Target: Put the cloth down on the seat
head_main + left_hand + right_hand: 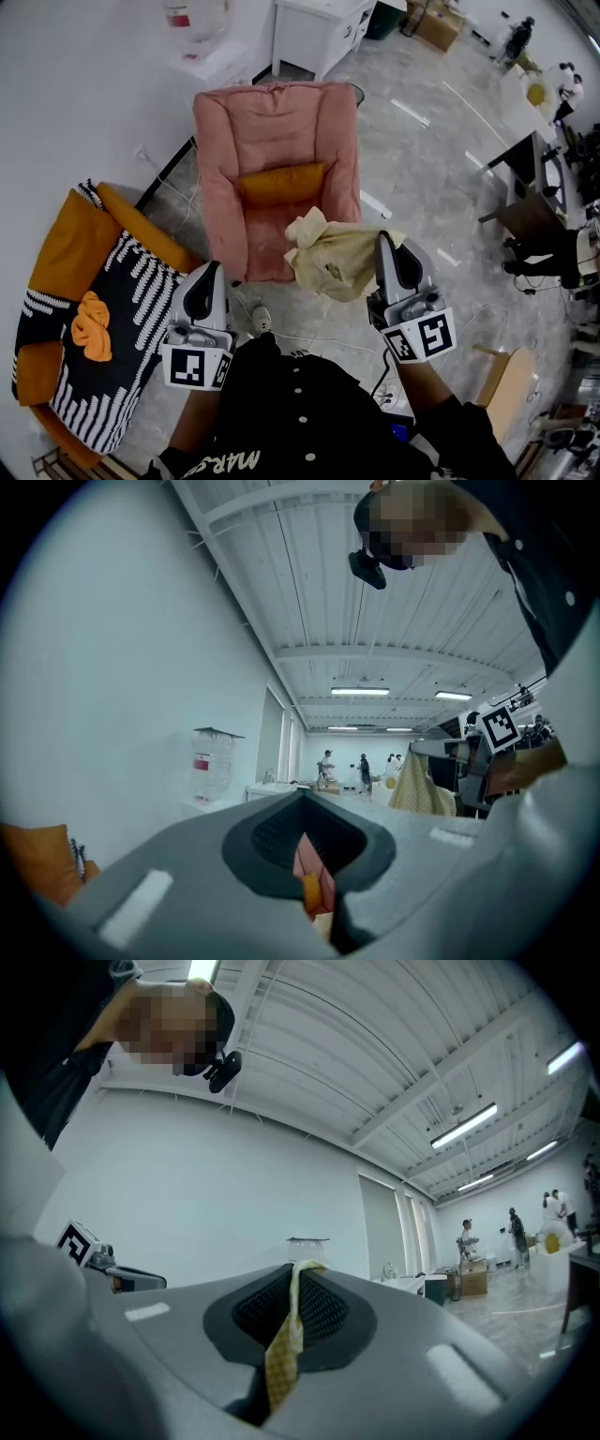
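Right gripper (382, 242) is clamped on a pale yellow checked cloth (333, 258); a strip of it is seen pinched between the pads in the right gripper view. The cloth is held in the air, bunched, hanging leftward from the jaws over the front right corner of the pink armchair (272, 122). The seat (262, 234), in front of an orange cushion (281, 183), lies ahead and left of the tongs. Left gripper (212, 274) is closed on nothing, off the seat's left front. A short carry forward-left, then lowering, is judged necessary before release.
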### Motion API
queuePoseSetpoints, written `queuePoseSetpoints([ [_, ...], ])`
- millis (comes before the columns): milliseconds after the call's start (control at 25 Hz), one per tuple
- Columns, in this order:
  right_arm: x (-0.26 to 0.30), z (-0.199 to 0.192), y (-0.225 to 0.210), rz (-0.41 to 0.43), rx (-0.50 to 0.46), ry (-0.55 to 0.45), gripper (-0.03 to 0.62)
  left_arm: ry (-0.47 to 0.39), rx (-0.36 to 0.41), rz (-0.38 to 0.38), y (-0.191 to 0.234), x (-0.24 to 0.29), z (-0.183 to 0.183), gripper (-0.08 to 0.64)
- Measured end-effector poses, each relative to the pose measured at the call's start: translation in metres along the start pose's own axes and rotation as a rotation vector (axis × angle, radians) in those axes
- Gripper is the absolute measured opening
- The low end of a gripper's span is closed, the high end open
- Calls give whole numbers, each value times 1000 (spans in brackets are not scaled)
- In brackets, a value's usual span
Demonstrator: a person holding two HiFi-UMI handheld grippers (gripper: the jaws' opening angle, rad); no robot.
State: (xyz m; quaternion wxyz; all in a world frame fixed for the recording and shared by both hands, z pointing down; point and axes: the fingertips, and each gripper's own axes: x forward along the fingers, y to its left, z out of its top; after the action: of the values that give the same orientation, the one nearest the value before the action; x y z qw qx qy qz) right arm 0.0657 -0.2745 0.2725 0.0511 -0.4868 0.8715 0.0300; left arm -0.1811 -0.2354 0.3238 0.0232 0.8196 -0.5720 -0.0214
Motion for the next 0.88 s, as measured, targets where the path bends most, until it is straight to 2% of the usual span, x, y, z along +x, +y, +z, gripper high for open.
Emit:
queuePoseSetpoints([
  [480, 57, 6, 4, -53, -33, -24, 34, -2, 10, -69, 52, 44, 6, 0],
  [880, 87, 4, -5, -25, -31, -29, 34, 1, 12, -74, 59, 76, 4, 0],
])
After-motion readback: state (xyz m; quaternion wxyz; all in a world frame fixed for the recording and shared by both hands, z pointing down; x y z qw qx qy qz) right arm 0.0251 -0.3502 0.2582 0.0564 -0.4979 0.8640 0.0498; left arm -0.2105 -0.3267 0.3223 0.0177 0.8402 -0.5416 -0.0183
